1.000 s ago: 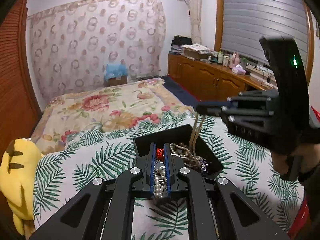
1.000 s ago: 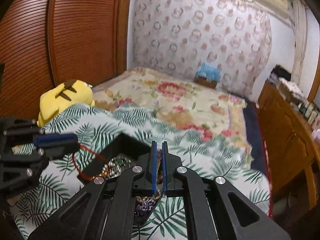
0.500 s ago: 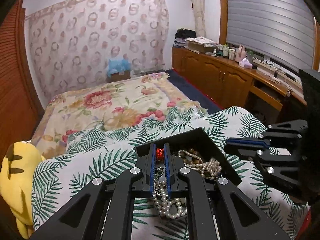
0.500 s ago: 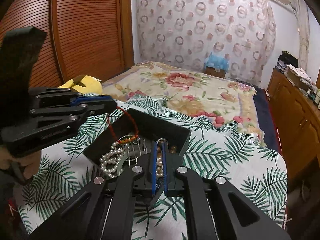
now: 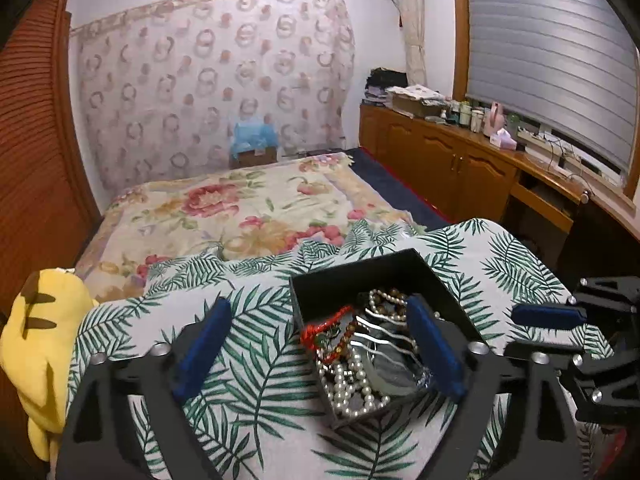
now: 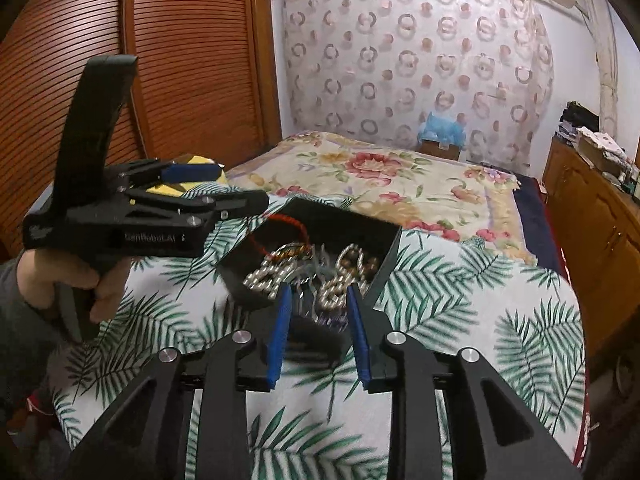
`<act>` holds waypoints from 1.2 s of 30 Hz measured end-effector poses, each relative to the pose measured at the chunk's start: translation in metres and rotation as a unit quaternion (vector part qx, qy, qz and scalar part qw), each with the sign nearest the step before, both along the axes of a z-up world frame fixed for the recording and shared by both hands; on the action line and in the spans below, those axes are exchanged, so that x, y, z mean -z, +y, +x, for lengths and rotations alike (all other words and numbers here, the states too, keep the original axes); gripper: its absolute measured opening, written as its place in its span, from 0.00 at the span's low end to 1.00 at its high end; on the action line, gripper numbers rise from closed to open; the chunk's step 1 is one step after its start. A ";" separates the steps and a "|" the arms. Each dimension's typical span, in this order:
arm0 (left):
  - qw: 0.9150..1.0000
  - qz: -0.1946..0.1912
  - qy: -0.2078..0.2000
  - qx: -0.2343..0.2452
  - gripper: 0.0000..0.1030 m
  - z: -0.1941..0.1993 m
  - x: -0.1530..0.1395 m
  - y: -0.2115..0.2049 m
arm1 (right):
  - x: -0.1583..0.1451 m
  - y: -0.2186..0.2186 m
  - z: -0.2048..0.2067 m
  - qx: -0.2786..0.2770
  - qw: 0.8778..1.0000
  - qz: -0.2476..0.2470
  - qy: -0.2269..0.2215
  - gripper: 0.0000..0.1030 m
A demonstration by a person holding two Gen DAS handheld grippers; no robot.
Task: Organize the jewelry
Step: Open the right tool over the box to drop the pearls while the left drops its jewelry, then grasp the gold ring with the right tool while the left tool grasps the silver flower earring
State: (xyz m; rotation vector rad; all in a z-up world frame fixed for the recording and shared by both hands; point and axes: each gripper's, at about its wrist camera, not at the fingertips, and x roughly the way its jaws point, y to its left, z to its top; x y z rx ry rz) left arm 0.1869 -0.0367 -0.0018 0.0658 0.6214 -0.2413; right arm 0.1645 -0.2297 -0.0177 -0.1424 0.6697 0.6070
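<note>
Now both grippers, left (image 5: 316,344) and right (image 6: 318,330), had sprung wide and empty, their strands dropped into the black box (image 5: 360,276).

A bed (image 5: 256,208) carries everything here. Its far part is covered by a cream floral blanket (image 5: 240,216) with red and pink flowers. Over the near part lies a white cover printed with green palm leaves (image 5: 256,360), its far edge overlapping the floral blanket. Directly on the palm-leaf cover sits 1 open black box (image 5: 360,280), turned with a corner toward the far end of the bed and holding tangled jewelry. At the left edge of the bed, touching the palm-leaf cover, lies a yellow plush toy (image 5: 36,344) with brown markings.
</note>
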 end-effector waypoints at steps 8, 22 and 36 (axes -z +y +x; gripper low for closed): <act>1.000 -0.001 0.002 -0.013 0.92 -0.021 0.008 0.013 | 0.016 0.006 -0.037 -0.027 0.999 -0.012 0.013 0.38; 0.998 0.013 0.067 0.011 0.92 -0.054 0.062 0.023 | 0.066 0.031 -0.068 -0.075 0.993 -0.058 0.071 0.38; 0.993 0.001 0.103 0.053 0.53 -0.087 0.079 0.013 | 0.072 0.039 -0.070 -0.077 0.990 -0.100 0.063 0.21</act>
